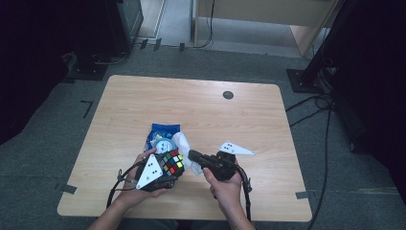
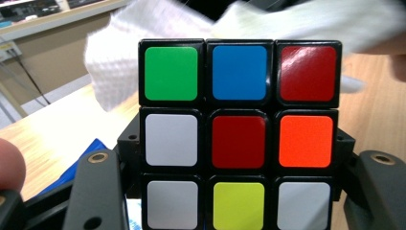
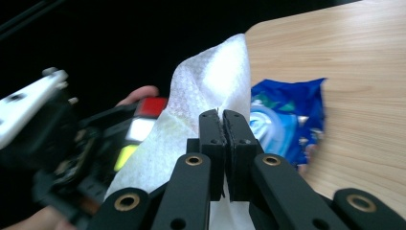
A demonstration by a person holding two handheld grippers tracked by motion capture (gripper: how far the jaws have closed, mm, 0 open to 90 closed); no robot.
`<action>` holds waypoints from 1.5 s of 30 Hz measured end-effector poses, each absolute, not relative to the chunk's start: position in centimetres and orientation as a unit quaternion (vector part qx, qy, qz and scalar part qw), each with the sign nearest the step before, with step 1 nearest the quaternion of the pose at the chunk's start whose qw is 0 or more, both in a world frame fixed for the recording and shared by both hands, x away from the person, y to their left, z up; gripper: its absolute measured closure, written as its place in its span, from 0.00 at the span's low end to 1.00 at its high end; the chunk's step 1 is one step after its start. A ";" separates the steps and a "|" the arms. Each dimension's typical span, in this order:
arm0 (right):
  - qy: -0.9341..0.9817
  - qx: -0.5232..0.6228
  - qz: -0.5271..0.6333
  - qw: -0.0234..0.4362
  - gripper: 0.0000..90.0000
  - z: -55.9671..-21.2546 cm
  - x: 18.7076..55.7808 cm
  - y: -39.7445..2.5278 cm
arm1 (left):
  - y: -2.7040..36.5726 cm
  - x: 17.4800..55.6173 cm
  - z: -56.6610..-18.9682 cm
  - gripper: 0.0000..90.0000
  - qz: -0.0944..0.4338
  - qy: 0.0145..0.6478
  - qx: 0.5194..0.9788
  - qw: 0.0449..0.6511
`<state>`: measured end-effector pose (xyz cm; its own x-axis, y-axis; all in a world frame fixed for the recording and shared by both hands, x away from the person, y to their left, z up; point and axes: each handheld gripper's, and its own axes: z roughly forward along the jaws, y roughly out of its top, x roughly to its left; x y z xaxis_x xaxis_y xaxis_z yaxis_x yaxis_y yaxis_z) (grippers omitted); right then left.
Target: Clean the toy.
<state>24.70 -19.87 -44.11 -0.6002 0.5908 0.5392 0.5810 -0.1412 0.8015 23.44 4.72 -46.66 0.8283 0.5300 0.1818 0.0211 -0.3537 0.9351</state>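
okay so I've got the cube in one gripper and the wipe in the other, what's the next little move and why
Probably bring the wipe onto the cube and rub its top face. The left gripper is shut on the cube, the right gripper is shut on the wipe, and the wipe hangs just beside the cube, above the blue pack.

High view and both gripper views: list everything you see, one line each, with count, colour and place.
Puzzle cube: 1, multicoloured, clamped in the left gripper.
Wipe: 1, white, pinched in the right gripper, beside the cube.
Packet: 1, blue, flat on the table behind the cube.
Table: 1, light wood.
Grommet: 1, dark, far side of the table.
Left gripper: 1, black, near edge.
Right gripper: 1, black, near edge.
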 end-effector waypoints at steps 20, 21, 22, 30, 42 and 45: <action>0.688 0.450 0.558 0.113 0.98 -44.2 24.6 -20.3 | 5.8 24.2 -46.1 0.38 0.226 0.206 0.771 0.559; 0.683 0.457 0.558 0.111 0.98 -44.5 24.8 -20.6 | 5.9 24.2 -46.1 0.38 0.226 0.210 0.770 0.558; 0.677 0.470 0.554 0.119 0.97 -44.8 25.0 -21.1 | 6.0 24.4 -46.1 0.38 0.226 0.213 0.771 0.556; 0.645 0.514 0.543 0.156 0.73 -45.1 25.4 -22.9 | 6.1 24.9 -46.3 0.38 0.220 0.236 0.769 0.552; 0.646 0.464 0.605 0.043 0.30 -42.5 23.6 -18.2 | 5.5 24.7 -46.5 0.38 0.224 0.236 0.772 0.546; 0.645 0.473 0.600 0.021 0.22 -43.2 23.7 -17.3 | 5.1 24.4 -46.5 0.38 0.233 0.228 0.776 0.540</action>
